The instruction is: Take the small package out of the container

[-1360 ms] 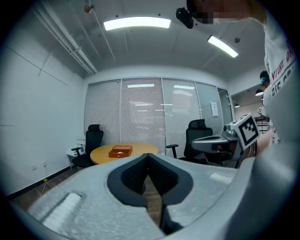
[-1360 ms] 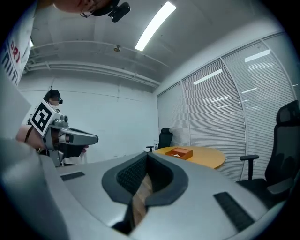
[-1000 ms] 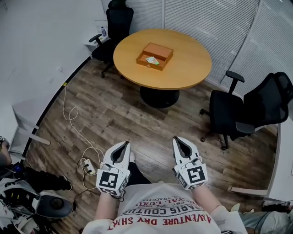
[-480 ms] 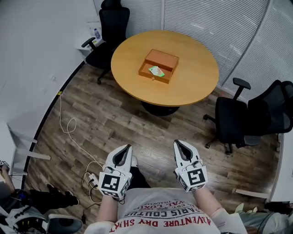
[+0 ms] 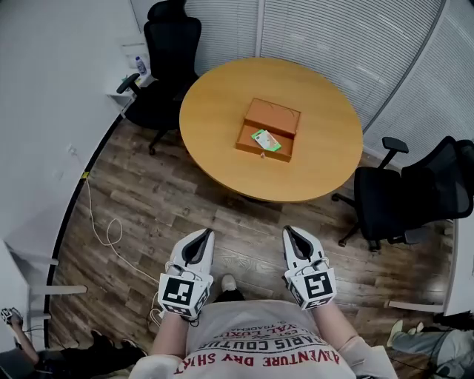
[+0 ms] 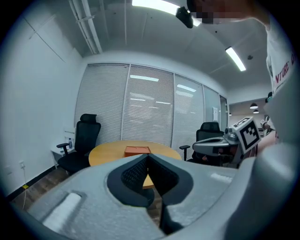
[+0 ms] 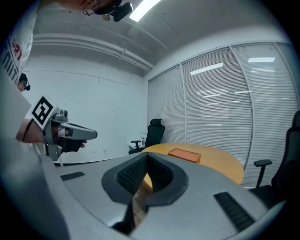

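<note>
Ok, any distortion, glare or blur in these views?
Head view: sharp, evenly lit, blinds bowed at the edges. Left gripper view: fisheye with black corners, ceiling light blown out, mosaic patch on top. Right gripper view: same fisheye, near jaws slightly soft.

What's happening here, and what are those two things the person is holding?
A person holds a left gripper and a right gripper, both shut and empty, out in front, short of the round table. On it sits an open orange box with a small package inside, untouched.

The left tool (image 6: pixel 148 155), jaws together, faces a round table (image 6: pixel 104 153) bearing an orange container (image 6: pixel 137 151).
</note>
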`<action>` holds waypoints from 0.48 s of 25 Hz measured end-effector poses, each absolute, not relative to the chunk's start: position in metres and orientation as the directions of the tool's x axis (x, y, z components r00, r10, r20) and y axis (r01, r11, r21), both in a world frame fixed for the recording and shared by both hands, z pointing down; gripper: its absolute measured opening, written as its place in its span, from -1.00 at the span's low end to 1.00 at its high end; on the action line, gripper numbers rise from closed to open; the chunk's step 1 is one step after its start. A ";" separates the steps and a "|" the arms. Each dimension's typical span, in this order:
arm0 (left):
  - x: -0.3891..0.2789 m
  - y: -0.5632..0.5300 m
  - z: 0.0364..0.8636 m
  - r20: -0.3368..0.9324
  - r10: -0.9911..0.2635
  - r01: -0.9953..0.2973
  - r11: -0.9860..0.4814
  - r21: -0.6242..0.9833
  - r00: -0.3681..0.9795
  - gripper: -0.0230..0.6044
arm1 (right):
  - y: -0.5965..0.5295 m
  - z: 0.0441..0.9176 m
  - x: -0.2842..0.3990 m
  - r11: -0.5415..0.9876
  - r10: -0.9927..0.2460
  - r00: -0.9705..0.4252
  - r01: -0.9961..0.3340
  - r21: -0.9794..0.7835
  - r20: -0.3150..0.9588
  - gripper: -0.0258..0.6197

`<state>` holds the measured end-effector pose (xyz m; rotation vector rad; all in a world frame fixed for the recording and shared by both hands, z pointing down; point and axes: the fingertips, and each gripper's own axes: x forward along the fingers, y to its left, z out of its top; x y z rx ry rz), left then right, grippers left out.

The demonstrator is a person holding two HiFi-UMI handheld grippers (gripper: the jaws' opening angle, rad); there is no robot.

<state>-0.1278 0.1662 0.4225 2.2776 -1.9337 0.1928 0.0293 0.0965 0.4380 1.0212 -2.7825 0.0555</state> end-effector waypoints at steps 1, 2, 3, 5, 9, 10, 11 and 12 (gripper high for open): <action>-0.137 0.159 0.420 0.193 -0.964 -0.983 -0.179 0.028 0.181 -0.89 | 0.092 0.437 0.019 0.756 -0.646 -0.741 -0.654 0.016 0.183 -0.90; -0.145 0.153 0.417 0.191 -0.962 -0.980 -0.195 0.023 0.196 -0.89 | 0.087 0.437 0.011 0.750 -0.651 -0.736 -0.661 0.011 0.188 -0.90; -0.153 0.147 0.414 0.188 -0.961 -0.979 -0.205 0.018 0.205 -0.89 | 0.083 0.437 0.003 0.747 -0.654 -0.731 -0.665 0.012 0.193 -0.90; -0.166 0.135 0.411 0.182 -0.961 -0.978 -0.209 0.015 0.208 -0.89 | 0.075 0.437 -0.007 0.741 -0.660 -0.723 -0.671 0.021 0.203 -0.90; -0.179 0.112 0.416 0.195 -0.957 -0.976 -0.213 0.036 0.216 -0.89 | 0.053 0.442 -0.018 0.735 -0.664 -0.714 -0.678 0.016 0.224 -0.90; -0.181 0.106 0.418 0.200 -0.955 -0.976 -0.214 0.041 0.217 -0.89 | 0.045 0.443 -0.020 0.734 -0.664 -0.712 -0.679 0.016 0.228 -0.90; -0.183 0.098 0.419 0.205 -0.954 -0.976 -0.214 0.045 0.218 -0.89 | 0.037 0.444 -0.022 0.734 -0.664 -0.712 -0.679 0.015 0.230 -0.90; -0.184 0.090 0.421 0.208 -0.953 -0.976 -0.214 0.047 0.219 -0.89 | 0.028 0.445 -0.024 0.734 -0.663 -0.712 -0.679 0.013 0.232 -0.90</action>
